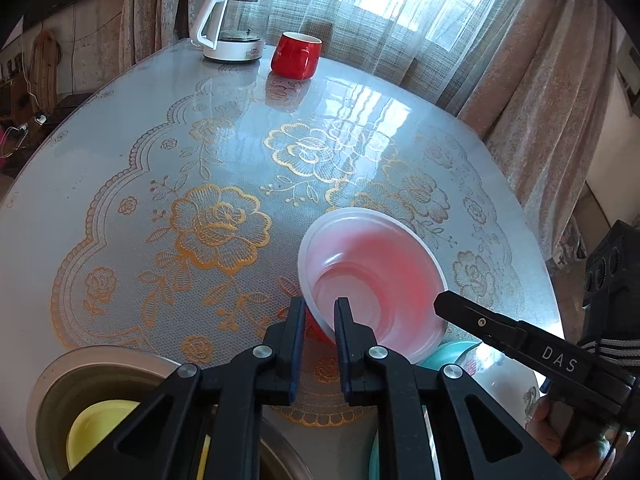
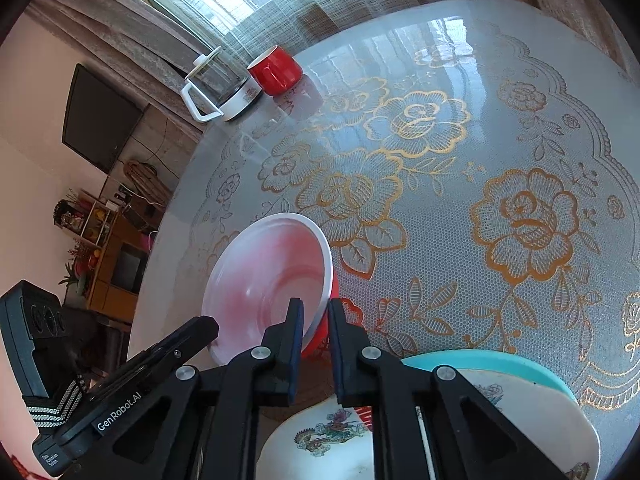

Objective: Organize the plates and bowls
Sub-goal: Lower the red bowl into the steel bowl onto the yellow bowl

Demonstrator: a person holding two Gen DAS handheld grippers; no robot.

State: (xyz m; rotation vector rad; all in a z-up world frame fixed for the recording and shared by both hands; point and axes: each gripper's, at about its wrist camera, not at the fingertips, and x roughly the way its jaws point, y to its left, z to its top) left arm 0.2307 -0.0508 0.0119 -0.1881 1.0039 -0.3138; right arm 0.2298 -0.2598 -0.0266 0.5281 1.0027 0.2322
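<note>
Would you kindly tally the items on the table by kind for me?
Bowls and plates: 5 (red bowl, yellow bowl, steel bowl, teal dish, floral white dish)
Mugs: 1 (red mug)
Kettles: 1 (kettle)
Total: 7

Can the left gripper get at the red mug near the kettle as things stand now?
Probably not right away. The left gripper is shut on the red-and-white bowl's rim, so it is occupied. The table between it and the red mug looks bare, but the mug stands far across.
</note>
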